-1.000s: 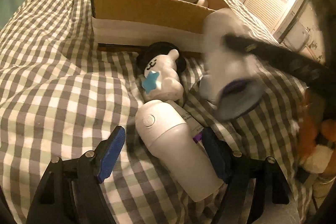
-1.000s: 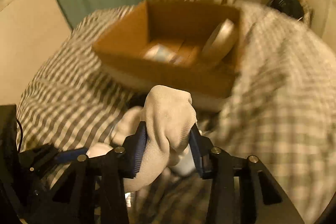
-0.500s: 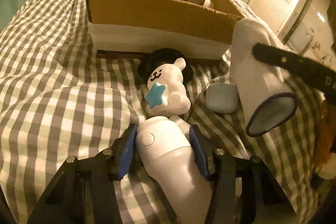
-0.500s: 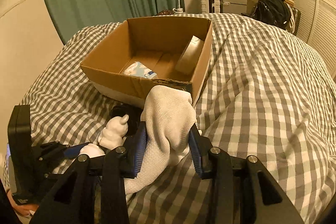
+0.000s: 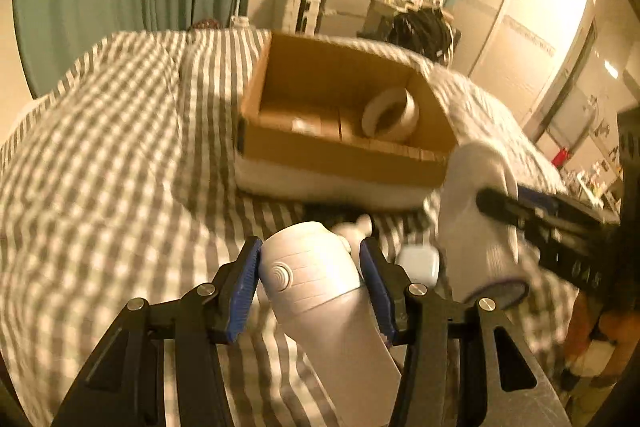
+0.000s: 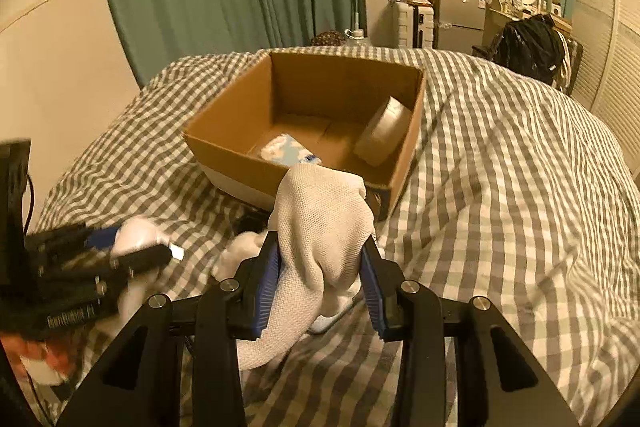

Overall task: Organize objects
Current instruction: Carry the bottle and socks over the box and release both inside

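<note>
Both grippers loaded above the checked bedcover, near the box's front wall.

Left wrist view: the left gripper [image 5: 310, 291] has its blue pads closed hard on a smooth white plastic bottle [image 5: 320, 291], domed cap with a raised spiral emblem, lifted clear of the gingham bedcover [image 5: 112, 163]. Ahead, the open cardboard box [image 5: 340, 151] holds a roll of tape [image 5: 390, 115] against its right wall. A small rounded pale case [image 5: 418, 263] lies on the cover before the box.
Right wrist view: the right gripper [image 6: 320, 279] is narrowly parted, pads pressing a white knitted sock [image 6: 320, 227], open-weave, limp, draped below the fingers. A flat printed packet [image 6: 286, 149] lies on the box floor near the front wall.
</note>
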A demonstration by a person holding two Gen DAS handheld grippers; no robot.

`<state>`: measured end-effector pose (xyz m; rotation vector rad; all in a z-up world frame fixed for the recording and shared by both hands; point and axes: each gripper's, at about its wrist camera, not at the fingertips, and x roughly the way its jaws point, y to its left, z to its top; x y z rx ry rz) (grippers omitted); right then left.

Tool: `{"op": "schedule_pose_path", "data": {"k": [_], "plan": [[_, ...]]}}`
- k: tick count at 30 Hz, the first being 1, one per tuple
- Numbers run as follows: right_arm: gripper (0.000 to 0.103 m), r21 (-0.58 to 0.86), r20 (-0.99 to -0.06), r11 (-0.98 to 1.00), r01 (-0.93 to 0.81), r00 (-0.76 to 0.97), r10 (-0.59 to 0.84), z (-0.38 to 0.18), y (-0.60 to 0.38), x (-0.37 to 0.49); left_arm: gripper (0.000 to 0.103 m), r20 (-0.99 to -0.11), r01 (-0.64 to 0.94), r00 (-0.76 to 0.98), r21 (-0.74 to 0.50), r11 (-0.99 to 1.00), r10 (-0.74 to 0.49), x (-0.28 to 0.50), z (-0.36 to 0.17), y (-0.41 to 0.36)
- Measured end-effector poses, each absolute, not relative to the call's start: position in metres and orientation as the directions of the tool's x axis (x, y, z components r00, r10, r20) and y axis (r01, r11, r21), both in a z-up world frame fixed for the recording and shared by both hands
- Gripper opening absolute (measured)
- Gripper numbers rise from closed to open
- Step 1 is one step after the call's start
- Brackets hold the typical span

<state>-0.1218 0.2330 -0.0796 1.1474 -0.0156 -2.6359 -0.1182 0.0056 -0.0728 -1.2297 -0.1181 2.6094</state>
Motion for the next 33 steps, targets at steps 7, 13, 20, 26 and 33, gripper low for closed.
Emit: {"op": "schedule_pose_path", "data": {"k": [7,13,20,26,33], "plan": [[0.038,0.059,-0.683,-0.959,0.277,-0.690,-0.242,-0.040,0.220,-0.138,0.051,-0.677,-0.192,-0.697,-0.142,-0.971,0.237,-0.159,-0.030,0.003],[0.038,0.015,-0.646,-0.956,0.292,-0.727,-0.232,-0.011,0.208,-0.167,0.051,-0.639,-0.176,-0.736,-0.138,-0.975,0.223,-0.199,-0.007,0.001],[0.038,0.005,-0.640,-0.960,0.279,-0.737,-0.218,-0.004,0.205,-0.216,0.051,-0.610,-0.191,-0.766,-0.086,-0.978,0.203,-0.252,-0.001,0.016],[0.038,0.010,-0.672,-0.965,0.261,-0.713,-0.200,-0.020,0.208,-0.263,0.051,-0.642,-0.203,-0.746,-0.035,-0.979,0.177,-0.298,-0.026,0.032],[0.038,-0.016,-0.727,-0.970,0.241,-0.669,-0.154,-0.056,0.213,-0.306,0.051,-0.686,-0.220,-0.712,0.018,-0.975,0.148,-0.318,-0.063,0.049]]}}
